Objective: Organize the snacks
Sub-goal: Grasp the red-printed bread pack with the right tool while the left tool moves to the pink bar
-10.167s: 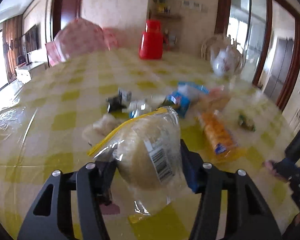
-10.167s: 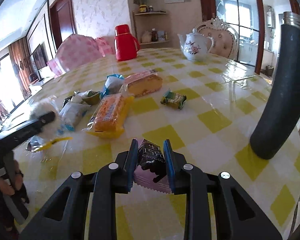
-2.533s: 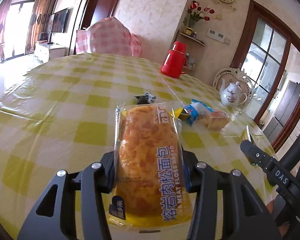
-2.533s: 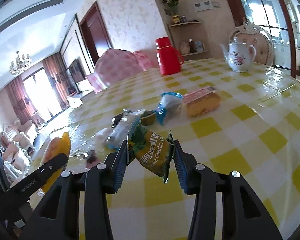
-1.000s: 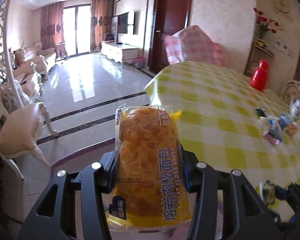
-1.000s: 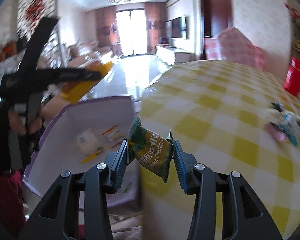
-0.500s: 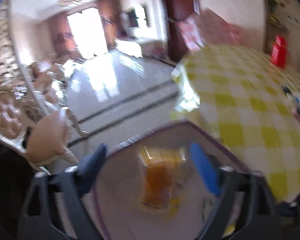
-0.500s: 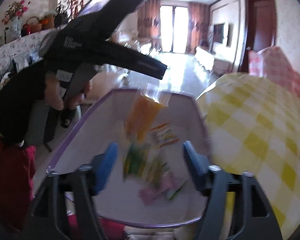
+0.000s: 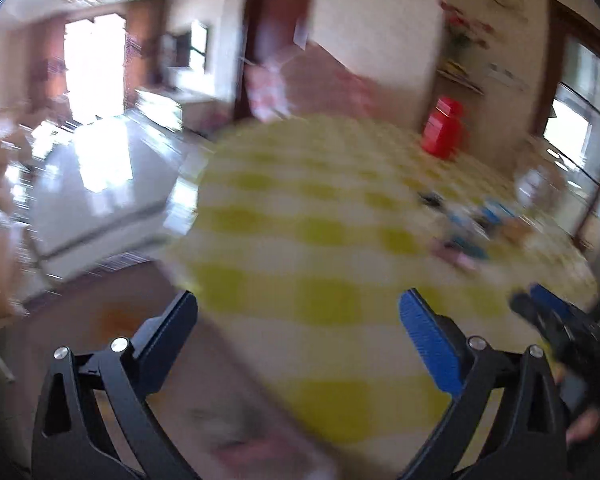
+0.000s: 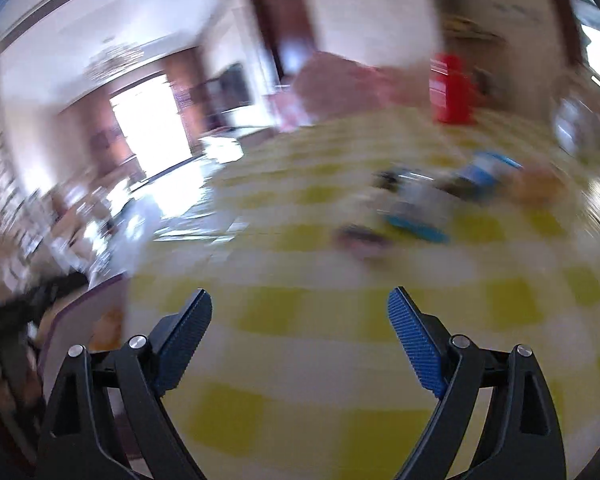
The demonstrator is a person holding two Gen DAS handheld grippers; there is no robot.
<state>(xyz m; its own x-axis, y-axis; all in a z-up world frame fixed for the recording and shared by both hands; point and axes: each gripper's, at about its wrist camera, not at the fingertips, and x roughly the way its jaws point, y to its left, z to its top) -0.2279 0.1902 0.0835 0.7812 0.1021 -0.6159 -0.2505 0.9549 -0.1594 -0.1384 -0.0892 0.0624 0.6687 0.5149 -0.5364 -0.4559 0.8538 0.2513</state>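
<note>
Several snacks (image 10: 432,204) lie in a blurred cluster on the far part of the yellow-checked table (image 10: 300,320), a blue-wrapped one among them, near a red thermos (image 10: 450,88) that stands farther back; the left gripper (image 9: 298,334) has its fingers spread wide with nothing between them; the right gripper (image 10: 300,334) is likewise wide apart and bare; a purple-rimmed box (image 10: 80,308) sits just beside the table's near left edge; both views are heavily smeared.

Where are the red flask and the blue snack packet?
red flask (image 10: 452,88): right wrist view, middle of its body.
blue snack packet (image 10: 488,168): right wrist view, on its blue wrapper.
</note>
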